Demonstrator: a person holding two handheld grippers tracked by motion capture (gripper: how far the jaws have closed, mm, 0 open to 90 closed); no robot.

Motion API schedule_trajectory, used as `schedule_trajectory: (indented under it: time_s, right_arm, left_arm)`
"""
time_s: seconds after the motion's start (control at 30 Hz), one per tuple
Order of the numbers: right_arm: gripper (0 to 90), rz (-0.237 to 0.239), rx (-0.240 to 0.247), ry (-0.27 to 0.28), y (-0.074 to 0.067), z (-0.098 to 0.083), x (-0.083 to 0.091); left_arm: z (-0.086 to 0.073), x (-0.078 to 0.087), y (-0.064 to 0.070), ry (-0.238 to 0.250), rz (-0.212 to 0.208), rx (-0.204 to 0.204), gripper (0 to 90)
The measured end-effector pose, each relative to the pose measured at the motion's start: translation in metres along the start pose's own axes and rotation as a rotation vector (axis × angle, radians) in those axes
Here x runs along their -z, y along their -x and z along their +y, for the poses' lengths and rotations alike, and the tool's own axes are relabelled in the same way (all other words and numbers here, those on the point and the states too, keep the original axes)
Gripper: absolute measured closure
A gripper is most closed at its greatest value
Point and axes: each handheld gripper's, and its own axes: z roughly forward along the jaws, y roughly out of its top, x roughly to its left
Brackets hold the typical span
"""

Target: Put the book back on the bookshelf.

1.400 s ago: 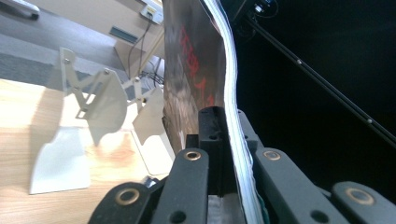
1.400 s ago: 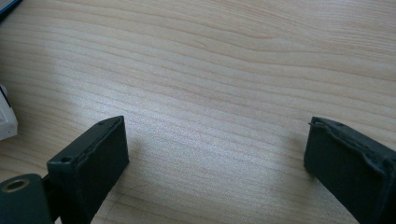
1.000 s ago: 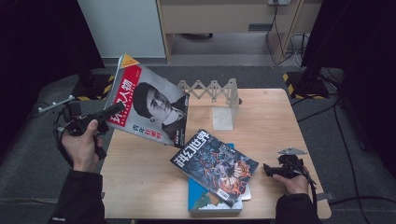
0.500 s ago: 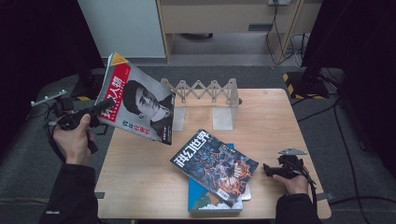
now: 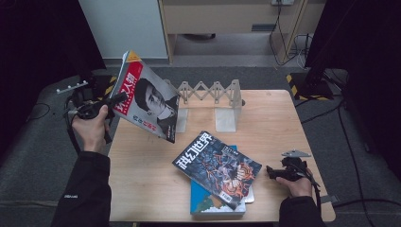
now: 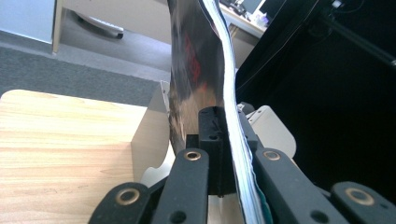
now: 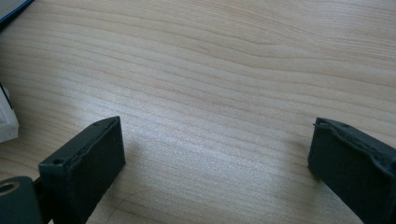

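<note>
A glossy red-spined magazine with a portrait cover (image 5: pixel 149 101) hangs tilted above the left end of the pale wooden counter (image 5: pixel 265 113), pinched at its edge by the left gripper (image 5: pixel 109 100), whose jaws are clamped tight on the pages. Just behind it stands a grey accordion-style book rack (image 5: pixel 213 94). The right gripper (image 7: pixel 212 163) rests low over bare wood, jaws wide and empty. Held by one thin edge, the limp magazine could sag, slip free, or catch the rack.
</note>
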Motion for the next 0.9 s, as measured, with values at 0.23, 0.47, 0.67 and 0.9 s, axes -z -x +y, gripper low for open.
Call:
schedule_trajectory:
  time_s: [0.23, 0.47, 0.67, 0.9]
  right_arm:
    - [3.8, 0.003, 0.007, 0.004, 0.000, 0.000, 0.000]
    - [3.8, 0.007, 0.012, 0.008, 0.000, 0.000, -0.001]
    - [3.8, 0.006, 0.009, 0.008, 0.000, 0.000, -0.001]
    - [3.8, 0.008, 0.009, 0.007, 0.000, 0.000, -0.001]
  left_arm:
    - [0.005, -0.022, 0.008, -0.022, 0.066, -0.052, 86.0]
    - [0.003, -0.043, 0.009, -0.031, 0.106, -0.060, 86.0]
    - [-0.003, -0.062, 0.010, -0.039, 0.143, -0.070, 86.0]
    - [-0.009, -0.078, 0.014, -0.069, 0.190, -0.112, 86.0]
